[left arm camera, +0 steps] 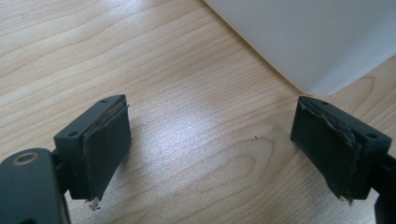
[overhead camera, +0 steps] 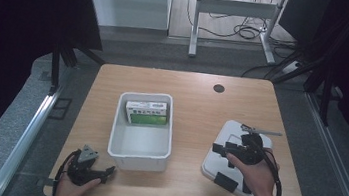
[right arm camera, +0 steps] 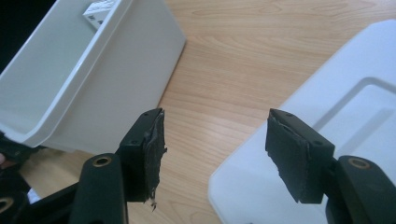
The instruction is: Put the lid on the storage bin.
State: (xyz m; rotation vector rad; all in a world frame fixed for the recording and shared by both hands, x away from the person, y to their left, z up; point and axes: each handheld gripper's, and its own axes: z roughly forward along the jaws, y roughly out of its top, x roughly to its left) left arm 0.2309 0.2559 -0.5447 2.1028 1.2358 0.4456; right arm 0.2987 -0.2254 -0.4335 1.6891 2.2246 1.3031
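Centrally on the light wooden table (overhead camera: pixel 198 93) stood one white rectangular plastic bin (overhead camera: pixel 139 149), open-topped, containing a single green-and-white flat carton (overhead camera: pixel 146 112) that lay against the bin's far end; the near half of the bin floor was bare. In the right gripper view a corner of the carton (right arm camera: pixel 99 9) showed above the bin's rim (right arm camera: pixel 70 88).

One white rounded-rectangular plastic lid (overhead camera: pixel 220 156) lay flat on the table to the right of the bin, apart from it, with a strip of bare wood between the two. Its raised inner panel showed in the right gripper view (right arm camera: pixel 369 116).

Right gripper (overhead camera: pixel 236 151), held in the person's right hand (overhead camera: pixel 253 175): it hovered over the lid's left edge, jaws spread wide with nothing between them, one pad (right arm camera: pixel 152 149) over bare wood, the other over the lid.

Left gripper (overhead camera: pixel 103 172), held in the person's left hand (overhead camera: pixel 74 184): it was low at the table's near left corner, just beside the bin's near left corner (left arm camera: pixel 322 51), jaws spread wide and empty, pads (left arm camera: pixel 105 149) over bare wood.
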